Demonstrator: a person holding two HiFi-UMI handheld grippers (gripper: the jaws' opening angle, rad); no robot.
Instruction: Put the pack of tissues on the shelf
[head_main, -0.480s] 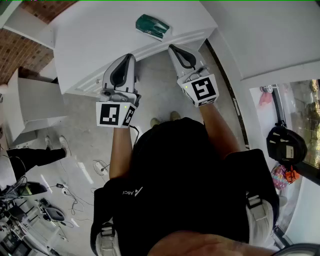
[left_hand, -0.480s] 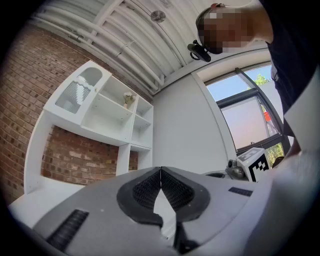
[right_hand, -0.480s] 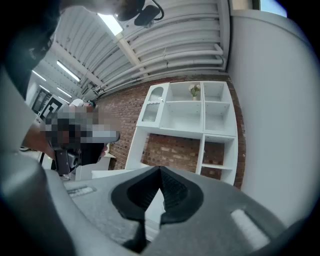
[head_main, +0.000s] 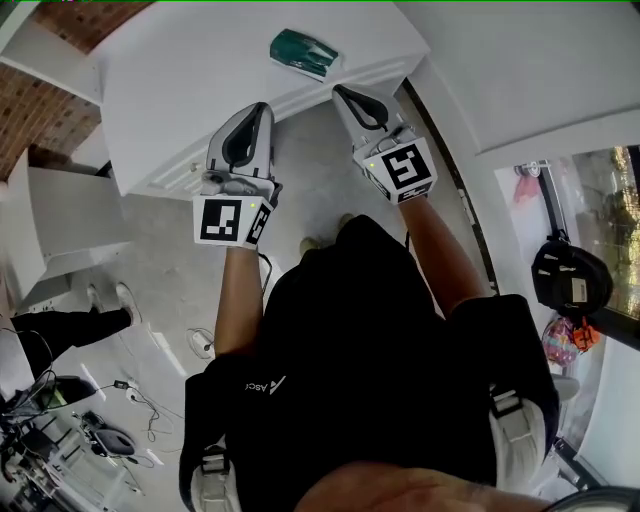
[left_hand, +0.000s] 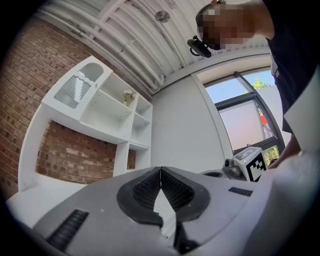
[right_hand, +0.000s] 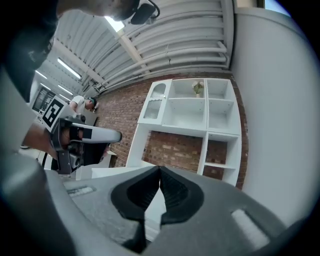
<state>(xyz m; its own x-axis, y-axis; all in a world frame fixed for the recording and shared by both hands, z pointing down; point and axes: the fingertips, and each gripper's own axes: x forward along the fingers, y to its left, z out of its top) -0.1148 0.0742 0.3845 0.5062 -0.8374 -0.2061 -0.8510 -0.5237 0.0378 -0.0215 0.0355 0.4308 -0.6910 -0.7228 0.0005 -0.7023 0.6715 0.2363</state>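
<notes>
Nearest, the person in a black top (head_main: 380, 360) holds both tongs out side by side. The left grey two-jaw gripper (head_main: 261, 107) has its jaws pressed together with nothing between them. The right grey two-jaw gripper (head_main: 341, 91) is likewise closed and empty. Just beyond their tips, touching neither, the green plastic pack of tissues (head_main: 305, 52) lies near the edge of the white tabletop (head_main: 190, 90). Farther off, the white open-compartment shelf (right_hand: 192, 112) stands against a red brick wall (right_hand: 175, 150).
</notes>
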